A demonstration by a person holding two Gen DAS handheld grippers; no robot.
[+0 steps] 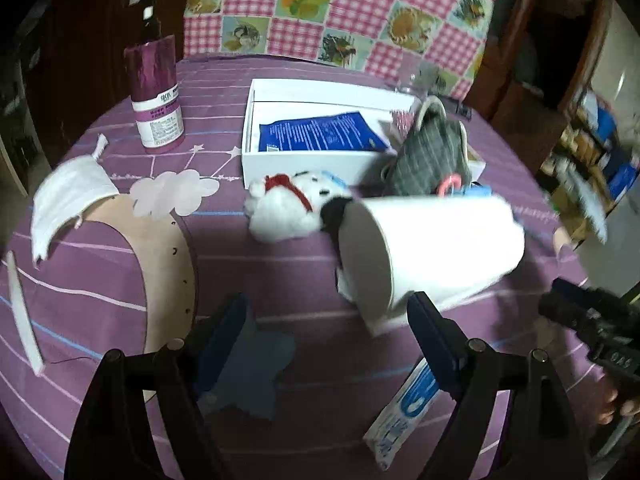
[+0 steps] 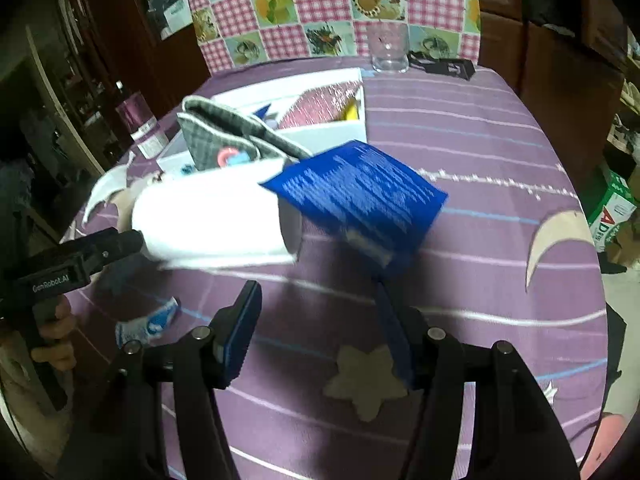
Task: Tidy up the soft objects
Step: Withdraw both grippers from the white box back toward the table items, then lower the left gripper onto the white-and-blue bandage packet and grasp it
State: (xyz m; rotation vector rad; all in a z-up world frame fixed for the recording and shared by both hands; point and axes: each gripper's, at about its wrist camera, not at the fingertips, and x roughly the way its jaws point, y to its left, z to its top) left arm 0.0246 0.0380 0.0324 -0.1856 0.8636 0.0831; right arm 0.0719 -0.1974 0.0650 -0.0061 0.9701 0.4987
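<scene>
The round table under its purple striped cloth holds a white open box at the far middle, with a grey striped fabric pouch leaning on its near-right corner. Just in front lie a white paper roll on its side and a white plush toy touching its left end. The left gripper hangs open over bare cloth near the roll; the right gripper is also unclenched, though a blurred blue packet meets its right finger, grip uncertain.
</scene>
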